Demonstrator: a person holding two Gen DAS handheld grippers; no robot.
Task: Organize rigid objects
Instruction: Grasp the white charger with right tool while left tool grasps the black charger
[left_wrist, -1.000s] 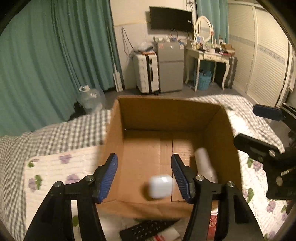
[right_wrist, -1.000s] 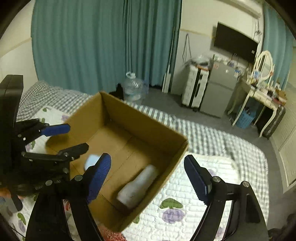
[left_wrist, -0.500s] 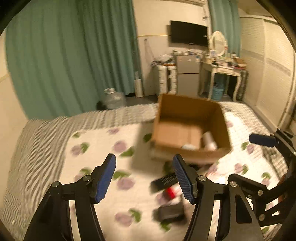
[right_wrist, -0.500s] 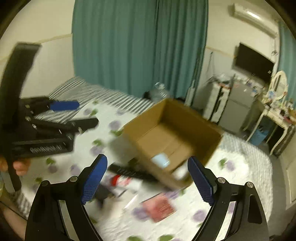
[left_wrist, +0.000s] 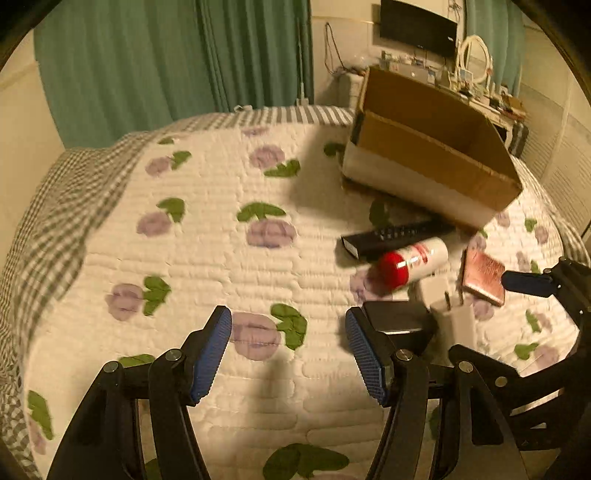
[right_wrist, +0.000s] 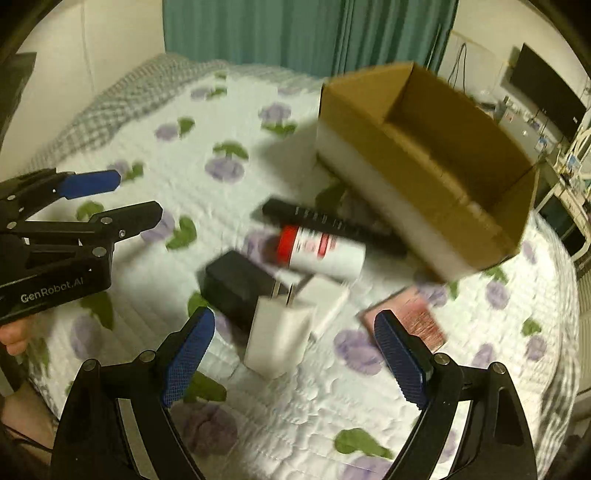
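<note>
An open cardboard box (left_wrist: 436, 155) (right_wrist: 424, 173) stands on the quilted bed. In front of it lie a black remote (left_wrist: 395, 236) (right_wrist: 332, 225), a white can with a red cap (left_wrist: 410, 260) (right_wrist: 321, 251), a black block (left_wrist: 395, 317) (right_wrist: 236, 284), a white plug adapter (left_wrist: 456, 321) (right_wrist: 277, 332) and a pink-brown card (left_wrist: 484, 275) (right_wrist: 410, 321). My left gripper (left_wrist: 288, 354) is open and empty over bare quilt, left of the pile. My right gripper (right_wrist: 295, 362) is open and empty, low over the white adapter.
The floral quilt (left_wrist: 221, 229) has a checked border (left_wrist: 55, 214) at its left edge. Teal curtains (left_wrist: 166, 62) hang behind the bed. A TV (left_wrist: 417, 22) and a cluttered dresser (left_wrist: 491, 96) stand beyond the box.
Both grippers have pulled back from over the box and come down toward the loose items on the quilt. The white item dropped into the box is out of sight.
</note>
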